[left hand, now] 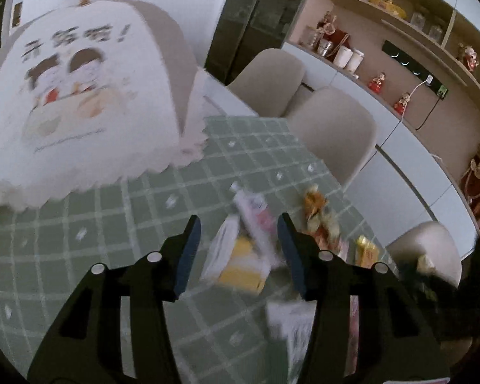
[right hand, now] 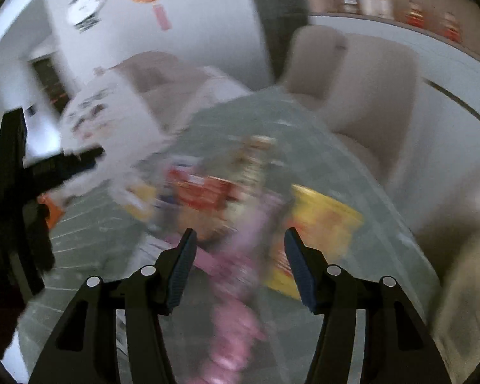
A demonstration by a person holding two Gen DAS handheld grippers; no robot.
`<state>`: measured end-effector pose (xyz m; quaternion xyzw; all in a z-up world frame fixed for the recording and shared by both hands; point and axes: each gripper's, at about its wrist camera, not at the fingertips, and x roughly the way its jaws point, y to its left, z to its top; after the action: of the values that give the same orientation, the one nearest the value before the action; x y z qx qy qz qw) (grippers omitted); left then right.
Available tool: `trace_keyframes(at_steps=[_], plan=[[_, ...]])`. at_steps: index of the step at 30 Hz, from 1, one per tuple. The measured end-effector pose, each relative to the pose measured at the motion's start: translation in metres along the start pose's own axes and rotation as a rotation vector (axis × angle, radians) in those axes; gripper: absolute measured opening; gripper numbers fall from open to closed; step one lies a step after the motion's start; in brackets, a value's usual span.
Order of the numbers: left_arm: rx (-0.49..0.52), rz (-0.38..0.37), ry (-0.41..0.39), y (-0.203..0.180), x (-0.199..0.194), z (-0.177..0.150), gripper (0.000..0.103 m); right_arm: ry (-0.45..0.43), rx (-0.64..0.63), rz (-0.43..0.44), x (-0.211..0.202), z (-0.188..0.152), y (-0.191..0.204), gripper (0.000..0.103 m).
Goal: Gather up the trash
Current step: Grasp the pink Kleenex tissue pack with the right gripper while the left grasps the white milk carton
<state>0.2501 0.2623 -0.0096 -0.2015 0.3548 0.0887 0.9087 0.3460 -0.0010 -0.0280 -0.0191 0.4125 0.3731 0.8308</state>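
Both pairs of jaws stand wide and hold nothing. The left gripper point(left hand: 238, 249) hangs over a heap of flat litter on the bench, with a white tube-shaped wrapper with pink print point(left hand: 252, 214) and a yellow flat packet point(left hand: 243, 270) showing between its blue pads point(left hand: 187, 256), apparently below the tips and not yet touched. The right gripper point(right hand: 238, 268) hovers over a crumpled pink wrapper point(right hand: 233, 320), with a yellow box-like packet point(right hand: 323, 220) just beside its right pad. I'd worry that these thin, overlapping sheets will slide on the green checked tablecloth point(left hand: 112, 211) or come up two at a time if the jaws close flat on them. Both views are smeared, so depth is hard to judge. Toward the bench's far left edge stands a big white paper bag with a cartoon print point(left hand: 80, 96), probably where the trash goes; a careless swing could tip it.
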Motion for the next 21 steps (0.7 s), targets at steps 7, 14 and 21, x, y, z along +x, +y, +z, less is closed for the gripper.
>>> trace_keyframes(at_steps=[7,14,21], plan=[[-0.092,0.011,0.078,0.036,-0.021,-0.052,0.048,0.096,-0.084,0.092,0.092,0.035,0.055,0.039],[-0.128,0.002,0.109,0.063,-0.031,-0.079,0.049,0.201,-0.126,0.137,0.143,0.040,0.068,0.022],[-0.167,-0.016,0.112,0.073,-0.030,-0.085,0.049,0.165,-0.136,0.094,0.115,0.039,0.071,0.006]])
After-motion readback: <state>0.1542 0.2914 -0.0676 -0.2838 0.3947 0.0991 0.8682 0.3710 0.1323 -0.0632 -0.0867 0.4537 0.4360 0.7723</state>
